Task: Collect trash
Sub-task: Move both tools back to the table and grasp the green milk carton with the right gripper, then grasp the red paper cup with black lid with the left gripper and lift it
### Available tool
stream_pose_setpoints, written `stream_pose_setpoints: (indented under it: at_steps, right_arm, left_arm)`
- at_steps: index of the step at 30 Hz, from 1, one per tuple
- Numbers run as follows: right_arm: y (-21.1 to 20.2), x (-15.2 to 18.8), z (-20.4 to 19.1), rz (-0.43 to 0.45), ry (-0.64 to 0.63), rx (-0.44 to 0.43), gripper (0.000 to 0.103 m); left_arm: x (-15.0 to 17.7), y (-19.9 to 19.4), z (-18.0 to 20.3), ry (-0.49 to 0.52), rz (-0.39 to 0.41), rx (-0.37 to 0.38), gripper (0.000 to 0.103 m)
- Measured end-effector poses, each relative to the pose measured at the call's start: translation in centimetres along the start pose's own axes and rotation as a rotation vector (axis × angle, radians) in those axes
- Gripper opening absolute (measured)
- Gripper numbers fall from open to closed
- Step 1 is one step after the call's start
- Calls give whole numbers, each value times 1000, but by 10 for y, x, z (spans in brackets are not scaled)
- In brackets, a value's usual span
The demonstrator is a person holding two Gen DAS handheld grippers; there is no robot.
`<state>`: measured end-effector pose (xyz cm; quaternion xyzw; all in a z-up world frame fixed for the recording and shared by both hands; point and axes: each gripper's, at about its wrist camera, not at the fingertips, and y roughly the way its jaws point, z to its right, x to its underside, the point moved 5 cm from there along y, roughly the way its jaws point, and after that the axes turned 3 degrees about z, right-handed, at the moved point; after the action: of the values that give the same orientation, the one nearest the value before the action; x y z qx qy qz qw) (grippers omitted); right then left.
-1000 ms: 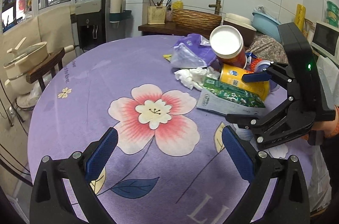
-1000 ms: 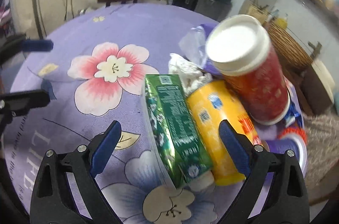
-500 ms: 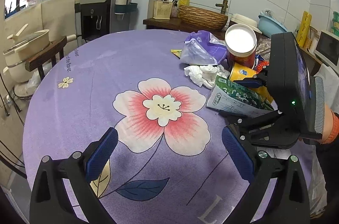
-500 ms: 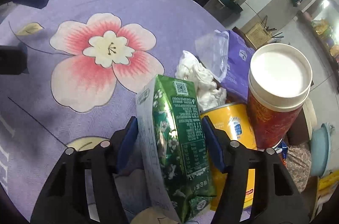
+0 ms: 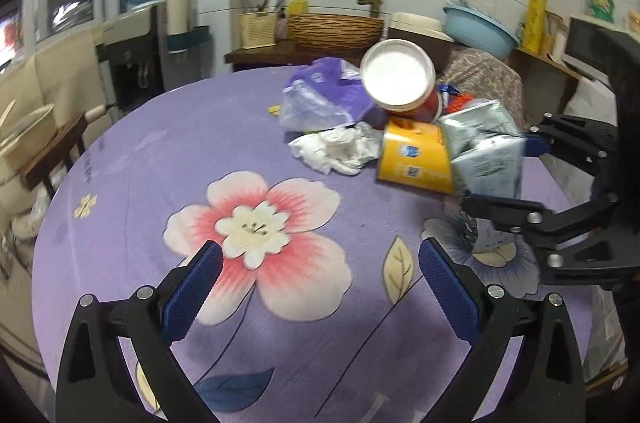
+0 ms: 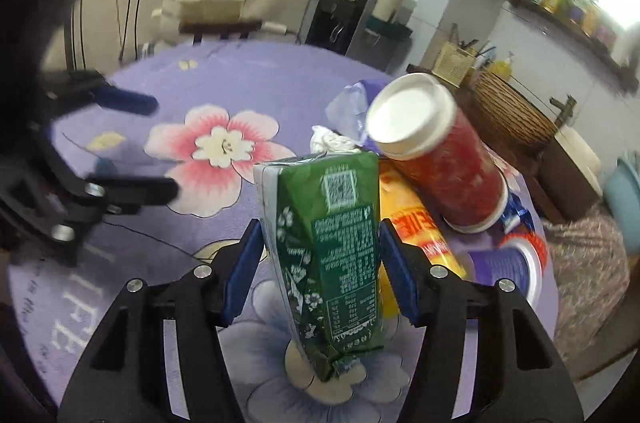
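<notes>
Right tongs (image 6: 322, 263) are clamped on the green drink carton (image 6: 328, 247), one blue pad against each broad side; the jaws have just been closing, and the carton now sits between them. The carton's long axis runs nearly upright, top edge tipped toward the far side of the desk (image 5: 160, 151), crumpled lower end hanging just above the cloth, so it looks lifted clear rather than resting. From the left wrist view the same carton (image 5: 486, 159) hangs at the right of the scene, beside the trash heap: yellow tub (image 5: 416, 159) lying on its side, red tube with white lid (image 5: 400, 83) tilted on top, white tissue wad (image 5: 340, 151), purple bag (image 5: 328, 95). Left tongs (image 5: 316, 287) stand wide open and empty over the flower print, near side, well apart from the heap. Judgement: the right hand owns the carton; the left is the freer one, and the heap lies ahead and to its right.
</notes>
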<state>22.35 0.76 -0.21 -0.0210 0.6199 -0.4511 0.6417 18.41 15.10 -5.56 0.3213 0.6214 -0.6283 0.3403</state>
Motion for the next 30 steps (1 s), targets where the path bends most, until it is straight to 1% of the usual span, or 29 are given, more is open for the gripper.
stream_pose_setpoints:
  at_steps: [3,7,9,12,14,16,17,18,19,22,23,24,25,26,28,30]
  right_arm:
    - [-18,7,8,31,55,24,56]
    - [-38,16,23,67,158,32,56]
    - [-45,19,27,89,189,45,56]
    - [-56,26,33,116,234,58,56]
    - [-64,33,38,127,273,65,56]
    - [-70,39,41,131,306,69,56]
    - [-71,42,42,132,317,69,56]
    - [-72,44,43,132,329,69,56]
    - [-73,46,42,131,335,69,56]
    - [-77,51,43,139,352,74,56]
    - [-78,52,44,141,357,74,56]
    - [-79,53,44,143,362,78,56]
    - [-80,54,44,145,365,81,56]
    - [-81,55,44,146,367,81,56]
    - [-82,57,44,149,371,81,56]
    - [-82,58,46,150,376,84,56]
  left_arm:
    - [-9,9,15,56,-4,40,97]
    - [-18,19,32,94,-8,88,97]
    - [-24,23,38,113,-2,81,97]
    - [-41,23,39,131,27,66,97]
    - [-60,21,40,133,48,65,97]
    - [-83,24,42,164,39,81,97]
    - [-93,29,47,197,10,100,97]
    - [-106,36,53,235,-38,135,97]
    - [-114,41,58,248,-79,171,97]
    - [-145,64,76,250,-241,325,97]
    - [-156,73,81,265,-270,333,97]
    - [-164,82,86,295,-291,315,97]
    - [-172,94,92,342,-318,279,97]
    - [-177,107,98,386,-356,253,97]
    - [-177,135,109,483,-457,197,97]
    - [-175,160,116,547,-533,135,97]
